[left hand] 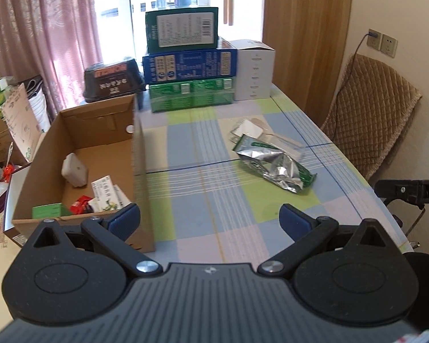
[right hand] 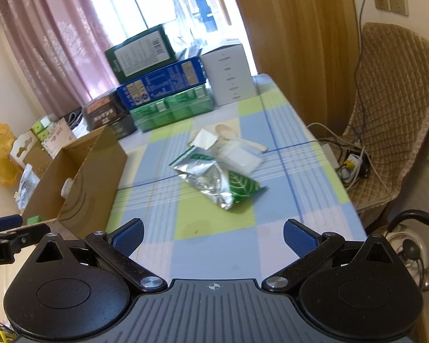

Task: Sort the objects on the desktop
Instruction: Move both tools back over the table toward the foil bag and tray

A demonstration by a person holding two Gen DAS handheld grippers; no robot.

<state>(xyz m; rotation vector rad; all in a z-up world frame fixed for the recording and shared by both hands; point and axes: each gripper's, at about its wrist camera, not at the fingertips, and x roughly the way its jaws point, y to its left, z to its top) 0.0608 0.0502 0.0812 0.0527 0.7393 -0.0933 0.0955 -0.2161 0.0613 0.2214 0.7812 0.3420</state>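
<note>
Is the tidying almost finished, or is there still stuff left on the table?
Partly done. The cardboard box already holds a white item, a green packet and some small packs. Nothing is in hand: the left gripper and right gripper are both open and empty. Still left on the tablecloth: the silver-green foil bag and the clear wrappers behind it.

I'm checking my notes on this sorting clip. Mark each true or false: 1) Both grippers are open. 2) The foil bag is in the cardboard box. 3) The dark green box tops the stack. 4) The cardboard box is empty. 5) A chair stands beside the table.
1) True: the left gripper and right gripper are open, holding nothing.
2) False: the foil bag lies on the table.
3) True: the dark green box is on top.
4) False: the cardboard box holds several small items.
5) True: the chair.
</note>
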